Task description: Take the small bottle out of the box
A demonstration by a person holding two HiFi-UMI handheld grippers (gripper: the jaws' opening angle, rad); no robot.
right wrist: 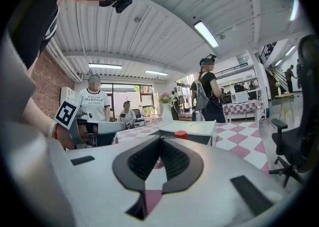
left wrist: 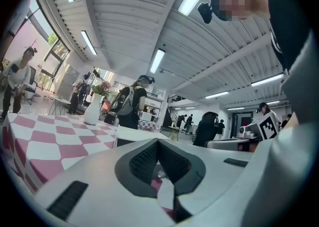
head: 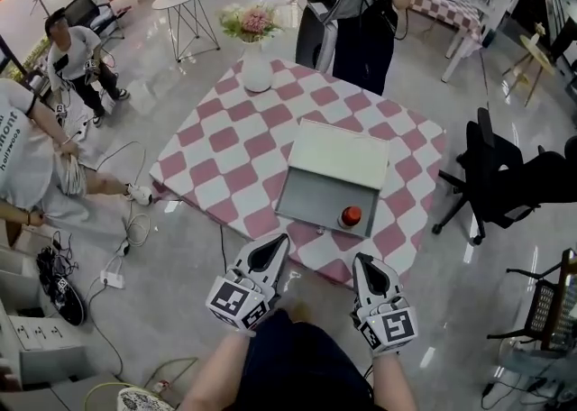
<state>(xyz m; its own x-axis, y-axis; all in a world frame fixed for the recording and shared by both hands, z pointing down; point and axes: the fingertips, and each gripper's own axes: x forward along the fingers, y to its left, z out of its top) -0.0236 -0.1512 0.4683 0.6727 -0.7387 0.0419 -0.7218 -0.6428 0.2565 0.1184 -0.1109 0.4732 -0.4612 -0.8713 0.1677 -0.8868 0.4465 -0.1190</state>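
Red-capped small bottle [head: 351, 216] stands inside the open box [head: 311, 197] on the checked bench [head: 225, 148]. Left gripper [head: 276, 242] and right gripper [head: 363, 260] hover at the bench's near edge, fingers closed together, holding nothing. Of the two gripper views, only the right one shows the cap [right wrist: 181, 134].

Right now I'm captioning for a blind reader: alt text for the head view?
An open grey box holding a small red-capped bottle sits on a pink checkered table. The left tool and right tool, shut and empty, point toward it.

We count one box [head: 313, 196], one small bottle [head: 351, 216], one vase [head: 257, 71] and one table [head: 225, 143]. We also count two grippers: the left gripper [head: 279, 242] and the right gripper [head: 362, 261].
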